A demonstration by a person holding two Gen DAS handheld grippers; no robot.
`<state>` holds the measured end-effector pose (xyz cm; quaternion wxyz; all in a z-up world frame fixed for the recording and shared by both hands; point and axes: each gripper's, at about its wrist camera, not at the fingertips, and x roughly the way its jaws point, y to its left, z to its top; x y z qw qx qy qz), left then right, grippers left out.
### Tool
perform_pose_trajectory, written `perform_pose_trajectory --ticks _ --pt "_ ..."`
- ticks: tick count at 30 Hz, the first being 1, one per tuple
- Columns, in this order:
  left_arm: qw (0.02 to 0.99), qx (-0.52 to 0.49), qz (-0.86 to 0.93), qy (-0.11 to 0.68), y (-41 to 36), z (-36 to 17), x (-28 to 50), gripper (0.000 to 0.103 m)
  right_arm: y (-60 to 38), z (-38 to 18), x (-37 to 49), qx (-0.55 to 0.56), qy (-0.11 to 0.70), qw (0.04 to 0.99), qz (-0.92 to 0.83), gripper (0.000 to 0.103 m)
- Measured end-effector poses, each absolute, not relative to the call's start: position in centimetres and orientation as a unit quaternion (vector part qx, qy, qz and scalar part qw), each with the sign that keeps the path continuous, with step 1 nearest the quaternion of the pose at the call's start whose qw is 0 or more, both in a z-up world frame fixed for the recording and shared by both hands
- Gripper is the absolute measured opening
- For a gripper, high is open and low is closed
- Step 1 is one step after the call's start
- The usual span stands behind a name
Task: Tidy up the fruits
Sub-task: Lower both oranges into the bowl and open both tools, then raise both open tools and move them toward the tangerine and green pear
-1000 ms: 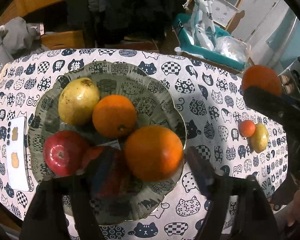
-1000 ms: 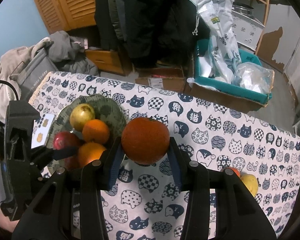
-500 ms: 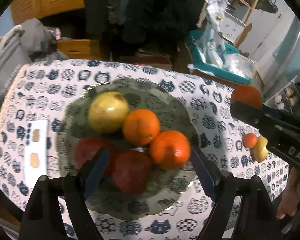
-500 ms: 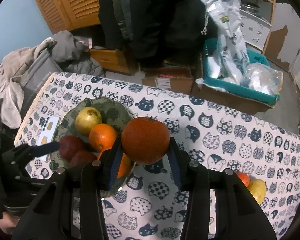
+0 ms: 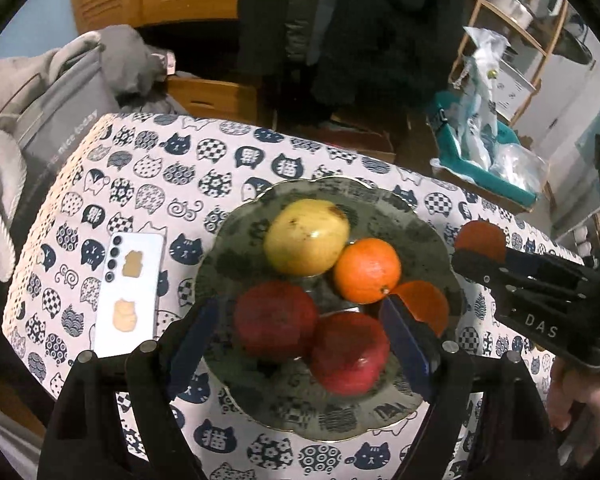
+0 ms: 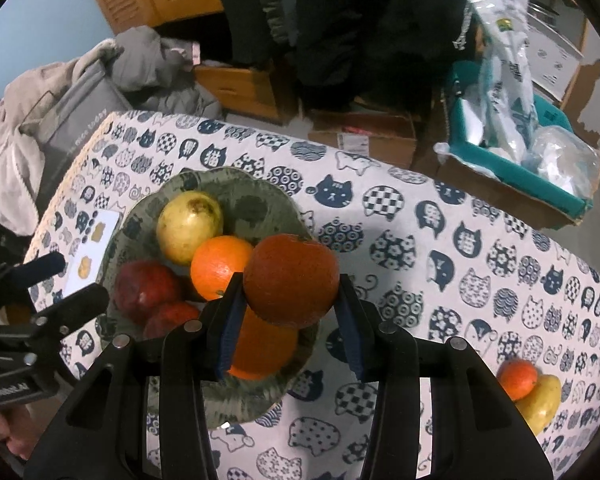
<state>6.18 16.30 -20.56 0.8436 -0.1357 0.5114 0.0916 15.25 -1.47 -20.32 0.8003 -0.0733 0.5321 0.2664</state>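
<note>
Left tongs [image 5: 300, 334] stand open above the near half of the green plate [image 5: 256, 220] — nothing between the blue pads, with two red fruits [image 5: 276, 320] showing in the gap below them. Beside the plate on the left, a white phone [image 5: 130, 292] lies flat on the cat-print cloth of the bench [image 5: 148, 168]. On the plate, a yellow-green pear-like fruit [image 5: 306, 236] sits at the far side, touching an orange [image 5: 367, 271] to its right; the red fruits lie nearer, touching each other, and a second orange [image 6: 260, 346] rests at the plate's right edge, partly hidden. Right tongs [image 6: 290, 316] are closed on a dark orange fruit [image 6: 291, 280], the pads pressing its two sides, and they hold it above the plate's right-hand edge, over that second orange. In the left wrist view this held fruit shows just past the plate's right rim, clear of the plate. Well apart, near the bench's right end, a small orange fruit [image 6: 518, 378] and a yellow fruit [image 6: 542, 402] lie touching on the cloth. Beyond the bench, a teal box [image 6: 540, 176] holds plastic bags.
</note>
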Motion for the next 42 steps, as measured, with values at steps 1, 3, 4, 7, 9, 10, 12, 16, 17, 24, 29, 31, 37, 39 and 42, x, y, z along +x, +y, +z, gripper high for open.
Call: perform_pose_trajectory --ticks 1,3,4,7,9,10,12,16,17,24,29,31,37,39,42 --pt "0.843 -0.138 0.094 0.511 16.6 -20.6 6.1 0.085 -1.2 -20.4 15.3 -0.074 0.533 0.799 0.268 0.043" --pt "0.842 -0.144 0.1 0.51 17.3 -20.7 5.9 0.085 -0.6 -20.8 15.3 -0.078 0.536 0.796 0.27 0.043" --pt "0.842 -0.145 0.1 0.51 17.5 -20.8 5.8 0.085 -0.3 -21.0 15.4 -0.081 0.537 0.794 0.272 0.043" --pt "0.841 -0.149 0.104 0.51 18.0 -20.8 5.5 0.085 0.3 -21.4 15.5 -0.086 0.541 0.79 0.274 0.044" --pt "0.841 -0.15 0.104 0.51 18.2 -20.8 5.3 0.085 0.6 -21.5 15.5 -0.087 0.543 0.789 0.275 0.044" --pt "0.841 -0.15 0.105 0.509 18.3 -20.8 5.3 0.085 0.7 -21.6 15.5 -0.088 0.544 0.788 0.276 0.044" --pt "0.841 -0.153 0.105 0.508 18.5 -20.7 5.2 0.085 0.9 -21.7 15.5 -0.092 0.546 0.785 0.278 0.048" --pt "0.841 -0.156 0.103 0.507 18.5 -20.5 5.2 0.085 1.0 -21.0 15.3 -0.094 0.535 0.792 0.28 0.06" --pt "0.841 -0.155 0.102 0.507 18.5 -20.4 5.2 0.085 1.1 -20.9 15.3 -0.094 0.534 0.792 0.28 0.06" --pt "0.849 -0.153 0.097 0.496 18.0 -19.2 5.0 0.085 -0.2 -18.8 15.3 -0.076 0.519 0.807 0.271 0.061" --pt "0.855 -0.152 0.091 0.487 17.4 -18.2 4.8 0.085 -1.5 -16.5 14.7 -0.077 0.493 0.827 0.259 0.063" --pt "0.858 -0.149 0.089 0.483 17.1 -17.8 4.8 0.085 -2.1 -15.8 14.4 -0.076 0.485 0.833 0.255 0.063" --pt "0.867 -0.14 0.078 0.472 15.7 -16.2 4.7 0.085 -3.9 -13.4 13.3 -0.085 0.457 0.853 0.239 0.063" --pt "0.871 -0.136 0.073 0.467 15.1 -15.7 4.7 0.085 -4.7 -12.6 12.9 -0.085 0.448 0.859 0.233 0.063" --pt "0.875 -0.132 0.066 0.46 14.4 -14.8 4.5 0.085 -5.8 -11.5 12.5 -0.081 0.438 0.866 0.229 0.063"
